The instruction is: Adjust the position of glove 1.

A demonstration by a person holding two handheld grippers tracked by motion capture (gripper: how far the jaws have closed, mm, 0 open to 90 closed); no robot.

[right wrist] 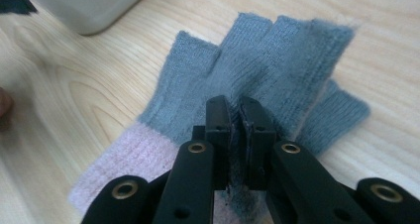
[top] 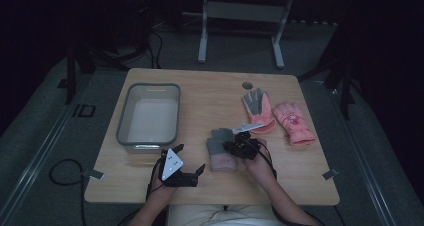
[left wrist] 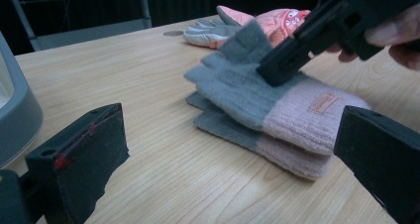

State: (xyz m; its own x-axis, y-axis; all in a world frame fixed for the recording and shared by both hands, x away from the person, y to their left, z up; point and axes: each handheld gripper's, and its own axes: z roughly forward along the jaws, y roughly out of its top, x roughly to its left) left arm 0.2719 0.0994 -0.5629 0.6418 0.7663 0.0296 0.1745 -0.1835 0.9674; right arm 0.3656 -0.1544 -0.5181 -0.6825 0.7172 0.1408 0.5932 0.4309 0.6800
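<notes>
Right gripper (right wrist: 238, 116) had its jaws pinched narrow on a fold of the upper grey-and-pink knit glove (right wrist: 257, 60), gripping the grey part just past the pink cuff. The glove pair (top: 220, 149) lay stacked near the front middle of the wooden table (top: 210, 93), fingers pointing away from the person, cuffs toward the near edge; long axis ran roughly front to back. Left gripper (top: 186, 162) rested beside the pair on its left side, jaws wide apart and holding nothing, with the gloves straight ahead between its jaws in the left gripper view. The right gripper was the one in contact; the left was near but apart. The grey bin (top: 148, 115) stood to the far left of the gloves, bare tabletop between them. Two pink ski gloves (top: 278, 117) lay to the far right, close behind the right hand. Judgement: a lift toward the bin looked unobstructed; the lower knit glove (left wrist: 233, 130) might drag along.
</notes>
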